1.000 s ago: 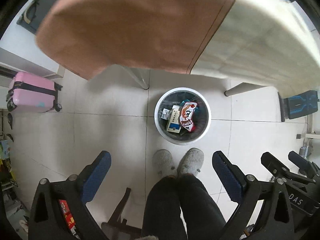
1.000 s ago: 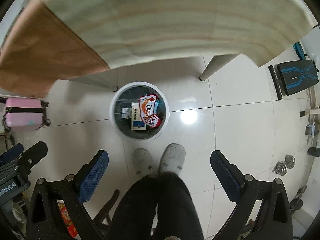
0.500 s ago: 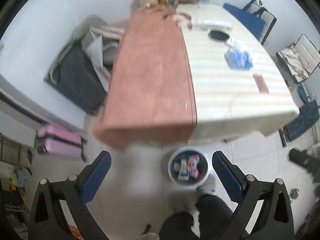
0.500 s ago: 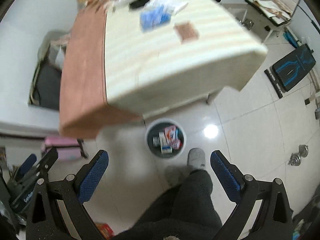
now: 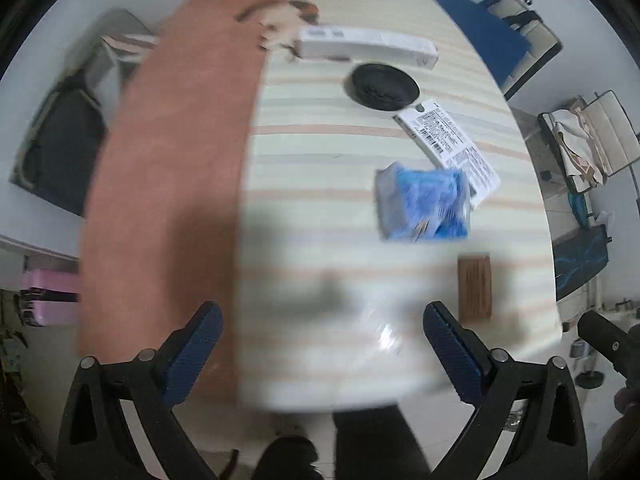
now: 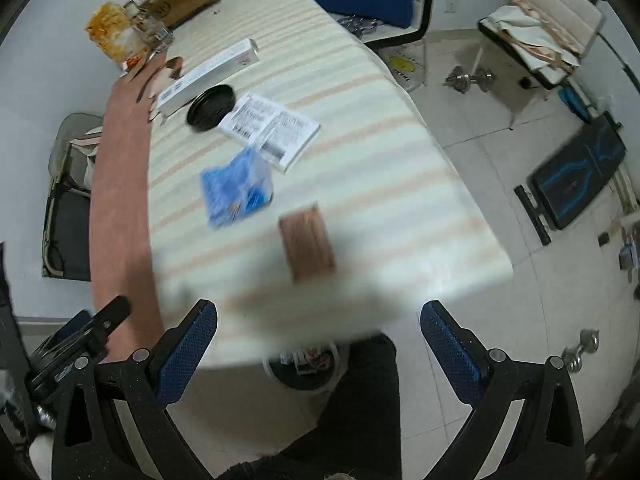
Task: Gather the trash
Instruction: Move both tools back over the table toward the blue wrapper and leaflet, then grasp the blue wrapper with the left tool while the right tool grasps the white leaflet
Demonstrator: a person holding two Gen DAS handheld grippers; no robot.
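Trash lies scattered on the striped tabletop — a blue crinkled wrapper, a brown packet nearer the edge, a white printed box touching the wrapper's far side, a black round lid and a long white carton beyond. Both views are blurred. Left gripper and right gripper hover over the near edge, fingers spread wide, holding nothing. A trash bin with wrappers inside peeks out below the tabletop's edge — partly hidden.
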